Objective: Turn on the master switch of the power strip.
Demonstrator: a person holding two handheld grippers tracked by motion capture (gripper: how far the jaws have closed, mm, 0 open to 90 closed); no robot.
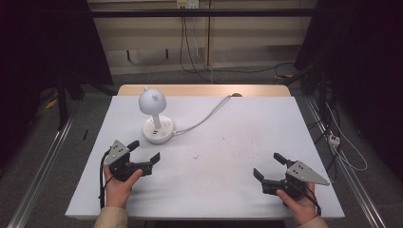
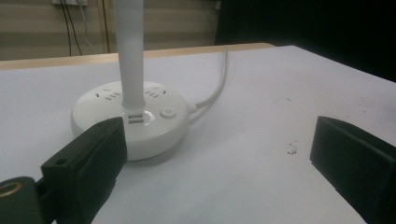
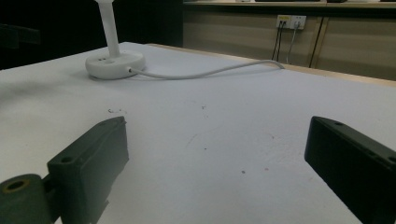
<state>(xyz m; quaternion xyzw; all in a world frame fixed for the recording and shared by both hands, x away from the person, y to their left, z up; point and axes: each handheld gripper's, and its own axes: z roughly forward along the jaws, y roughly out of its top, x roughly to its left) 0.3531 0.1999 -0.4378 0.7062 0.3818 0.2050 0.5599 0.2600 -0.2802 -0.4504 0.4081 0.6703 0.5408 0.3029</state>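
Lamp [image 1: 154,118]: just ahead of my left claw [image 1: 145,149], stem upright.
Left claw: open, empty.
Right claw [image 1: 270,165]: open, empty, well apart from lamp.

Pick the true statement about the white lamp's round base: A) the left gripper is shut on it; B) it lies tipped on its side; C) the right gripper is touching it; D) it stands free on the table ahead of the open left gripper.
D: the lamp base stands upright on the table, untouched, ahead of the open left gripper.
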